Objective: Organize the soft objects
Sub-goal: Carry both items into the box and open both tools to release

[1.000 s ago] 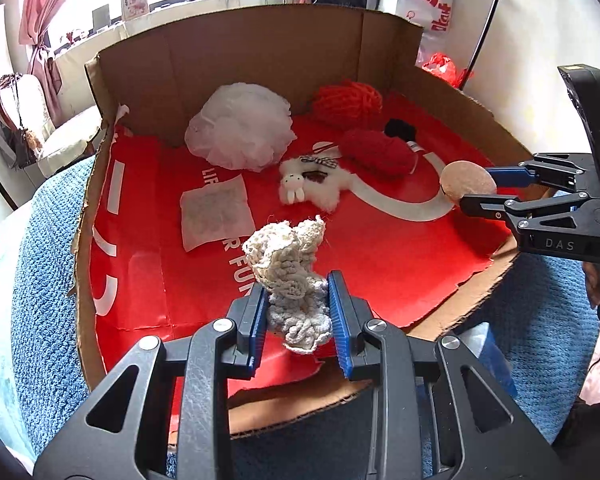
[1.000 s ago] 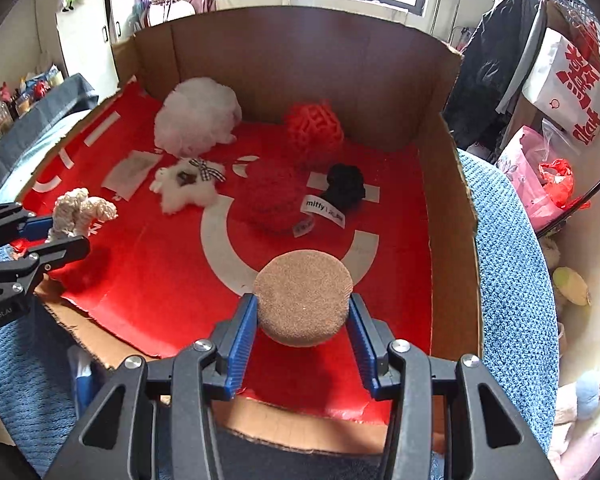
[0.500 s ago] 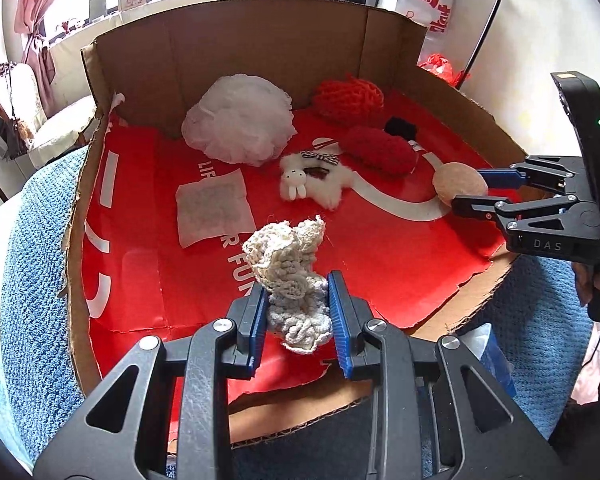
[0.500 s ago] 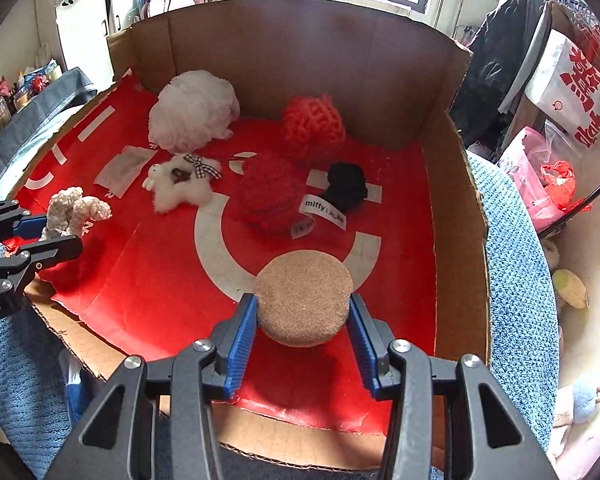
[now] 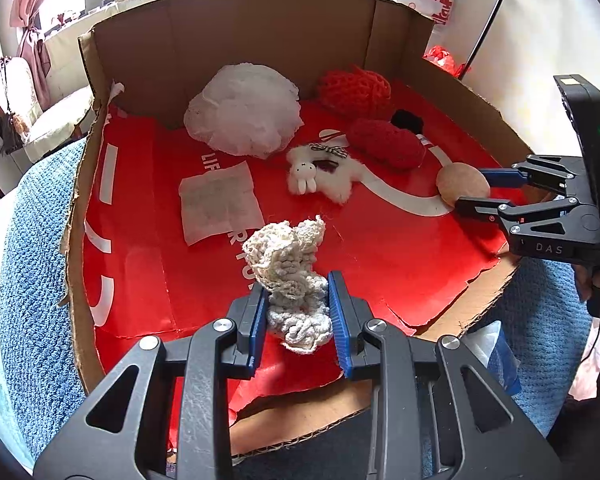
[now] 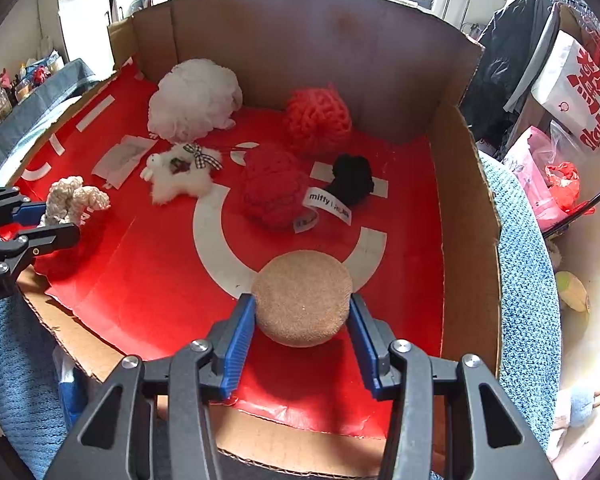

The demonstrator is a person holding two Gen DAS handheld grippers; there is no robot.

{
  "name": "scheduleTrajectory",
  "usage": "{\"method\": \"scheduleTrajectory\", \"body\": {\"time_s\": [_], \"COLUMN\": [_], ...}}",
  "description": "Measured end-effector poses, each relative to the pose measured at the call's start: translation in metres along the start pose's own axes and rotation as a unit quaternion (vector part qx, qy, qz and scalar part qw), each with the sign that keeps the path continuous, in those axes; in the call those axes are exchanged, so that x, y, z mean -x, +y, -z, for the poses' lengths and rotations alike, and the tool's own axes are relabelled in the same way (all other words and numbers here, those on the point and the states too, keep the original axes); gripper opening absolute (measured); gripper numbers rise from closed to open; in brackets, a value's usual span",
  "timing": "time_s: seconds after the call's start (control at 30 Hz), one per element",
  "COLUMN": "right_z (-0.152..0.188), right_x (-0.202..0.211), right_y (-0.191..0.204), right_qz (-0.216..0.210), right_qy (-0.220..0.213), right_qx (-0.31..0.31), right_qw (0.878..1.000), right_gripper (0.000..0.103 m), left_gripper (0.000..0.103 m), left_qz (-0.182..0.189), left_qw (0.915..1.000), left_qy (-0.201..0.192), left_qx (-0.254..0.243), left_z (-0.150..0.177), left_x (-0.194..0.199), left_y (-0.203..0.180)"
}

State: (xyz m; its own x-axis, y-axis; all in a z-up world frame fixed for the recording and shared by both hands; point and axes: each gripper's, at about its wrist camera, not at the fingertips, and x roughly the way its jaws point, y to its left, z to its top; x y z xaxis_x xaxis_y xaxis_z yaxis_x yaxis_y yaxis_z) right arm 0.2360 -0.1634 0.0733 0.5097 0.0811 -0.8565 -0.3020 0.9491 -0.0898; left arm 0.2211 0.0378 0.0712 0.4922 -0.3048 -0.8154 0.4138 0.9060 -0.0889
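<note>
**Spotter:** Left wrist view puts your cream crocheted piece (image 5: 290, 276) low in the centre of the frame, squeezed between the blue pads of your left gripper (image 5: 298, 312), above the near edge of the red liner (image 5: 380, 248).

**Checker:** And your right gripper (image 6: 302, 320)?

**Spotter:** In the right wrist view it is clamped on the round tan sponge (image 6: 302, 298), one pad against each side, low in the centre. You hold one thing in each gripper, two in all.

**Checker:** How much room do you have?

**Spotter:** The cardboard box (image 6: 340, 60) has tall walls at the top and right of that frame; the near edge is low and ragged. Bare red liner lies between your two grippers, with a white ring printed on it.

**Checker:** What else lies inside?

**Spotter:** Six things across the middle and back. One white mesh puff (image 6: 194, 100) at upper left, one orange-red yarn ball (image 6: 318, 118) against the back wall, one darker red knitted piece (image 6: 274, 190) in the centre with a "miffy" tag, one black fuzzy piece (image 6: 352, 178) just to its right, one white plush rabbit (image 6: 180, 176) with a checked bow, and one flat white packet (image 6: 124, 156) at its left.

**Checker:** And around the box?

**Spotter:** Blue knitted cloth (image 6: 528, 280) lies beneath it. Hanging clothes (image 6: 512, 40) and bags fill the upper right.
</note>
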Motion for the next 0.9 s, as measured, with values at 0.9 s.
{"method": "scheduleTrajectory", "body": {"time_s": [0.9], "right_z": [-0.002], "right_x": [-0.013], "right_y": [0.0], "right_qz": [0.0], "right_qy": [0.017], "right_qx": [0.011], "right_qw": [1.0], "right_gripper": [0.061], "left_gripper": [0.028], "left_qz": [-0.004], "left_qw": [0.9998], "left_qy": [0.022], "left_qx": [-0.003], "left_z": [-0.004], "left_x": [-0.02], "left_y": [0.0]}}
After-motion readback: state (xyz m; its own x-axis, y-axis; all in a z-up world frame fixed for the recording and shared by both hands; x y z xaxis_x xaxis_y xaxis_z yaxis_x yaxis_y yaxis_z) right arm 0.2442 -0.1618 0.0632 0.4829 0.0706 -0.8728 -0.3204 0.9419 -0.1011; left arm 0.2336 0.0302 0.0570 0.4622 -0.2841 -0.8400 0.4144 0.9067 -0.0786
